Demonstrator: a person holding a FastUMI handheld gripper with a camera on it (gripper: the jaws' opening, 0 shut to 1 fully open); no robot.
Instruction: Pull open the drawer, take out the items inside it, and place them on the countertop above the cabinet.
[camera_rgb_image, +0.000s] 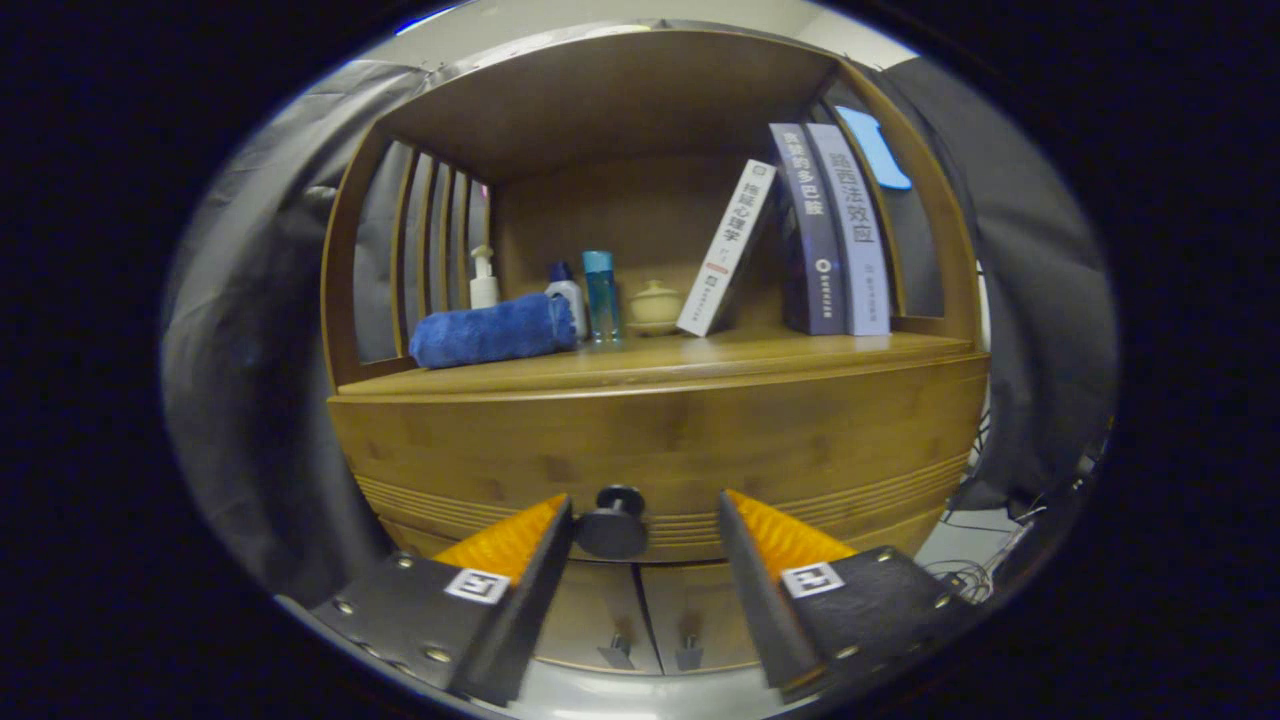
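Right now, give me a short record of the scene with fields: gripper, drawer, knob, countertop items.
gripper: gripper open, fingers either side of the knob, left finger close to it
drawer: drawer front closed
knob: dark round knob between the fingers, nearer the left one
countertop items: rolled blue towel, pump bottle, two small bottles, lidded cup, three books

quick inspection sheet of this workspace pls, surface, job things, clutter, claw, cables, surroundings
surface: wooden countertop above the cabinet, bare at the front right
job's things: drawer closed; its dark knob sits between the fingers, near the left one; contents hidden
clutter: rolled blue towel, pump bottle, blue bottle, lidded cup, three books
claw: open, not closed on the knob
cables: loose wires on the floor
surroundings: black cloth wall; two lower doors
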